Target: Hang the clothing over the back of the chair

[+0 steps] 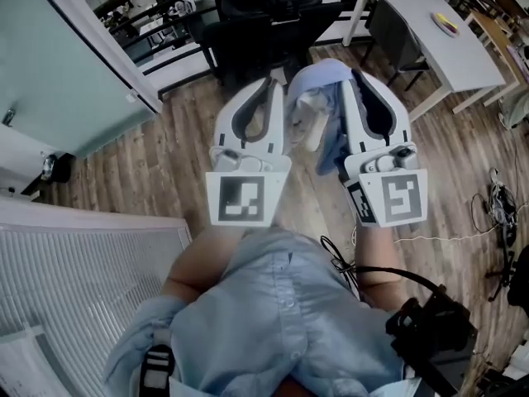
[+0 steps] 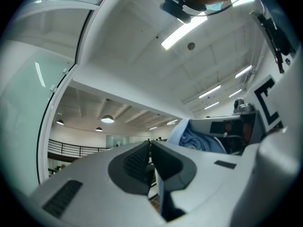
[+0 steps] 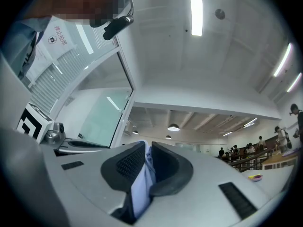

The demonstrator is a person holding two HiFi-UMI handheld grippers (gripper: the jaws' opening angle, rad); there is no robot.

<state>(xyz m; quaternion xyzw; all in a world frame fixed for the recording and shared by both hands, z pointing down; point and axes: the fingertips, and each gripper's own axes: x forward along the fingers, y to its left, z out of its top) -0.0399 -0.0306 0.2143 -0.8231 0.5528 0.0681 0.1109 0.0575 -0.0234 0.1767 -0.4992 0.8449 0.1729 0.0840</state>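
Task status: not done. The clothing [image 1: 318, 98], pale blue, is off the floor and bunched between the two grippers in front of the person, well short of the chair [image 1: 263, 19]. The chair is black and stands ahead across the wooden floor [image 1: 165, 155], near a white desk [image 1: 430, 35]. Nothing lies over its back. Left to do, by my reading: close the gap to the chair, raise the cloth above the backrest, drape it across, let go on both sides.

Jaws, left gripper [image 2: 150, 148]: all but together. A thin pale blue edge shows in the slit lower down, so it appears pinched on a sliver of the clothing. Head view agrees: the cloth starts right at its tips.

Jaws, right gripper [image 3: 146, 151]: narrowly parted, with a thicker band of the same fabric clamped between the pads and trailing below them. Looks a firm hold.

Most of the garment sits bundled against the right gripper's inner side; the grippers hide how it hangs lower down
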